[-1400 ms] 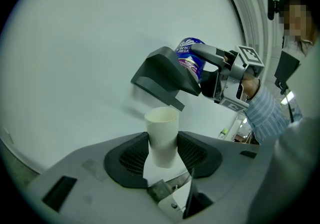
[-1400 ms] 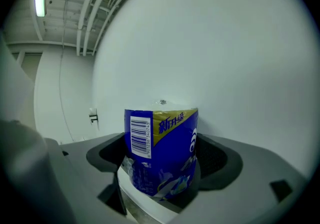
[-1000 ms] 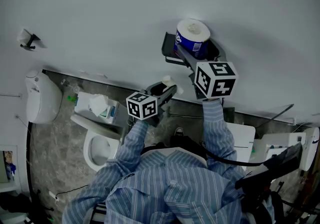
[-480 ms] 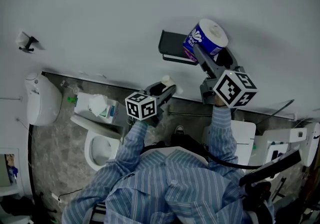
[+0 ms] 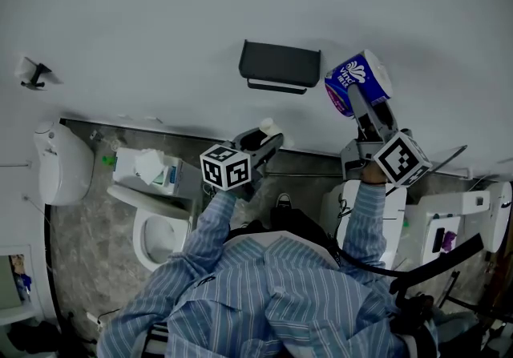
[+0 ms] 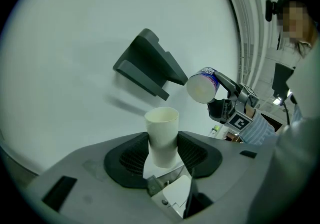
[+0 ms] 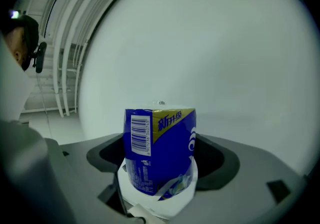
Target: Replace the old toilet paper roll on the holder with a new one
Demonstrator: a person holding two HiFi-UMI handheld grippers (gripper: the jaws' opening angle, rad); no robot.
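Old tube and new roll are both in the tongs, off the holder.
The left tongs (image 6: pixel 162 155) pinch the bare cardboard tube (image 6: pixel 162 120) of the old roll, which stands upright between the jaws. The right tongs (image 7: pixel 159 173) pinch the new roll (image 7: pixel 159 143) in its blue wrapper, near the wall, to the right of the dark holder (image 5: pixel 279 64) and apart from it.
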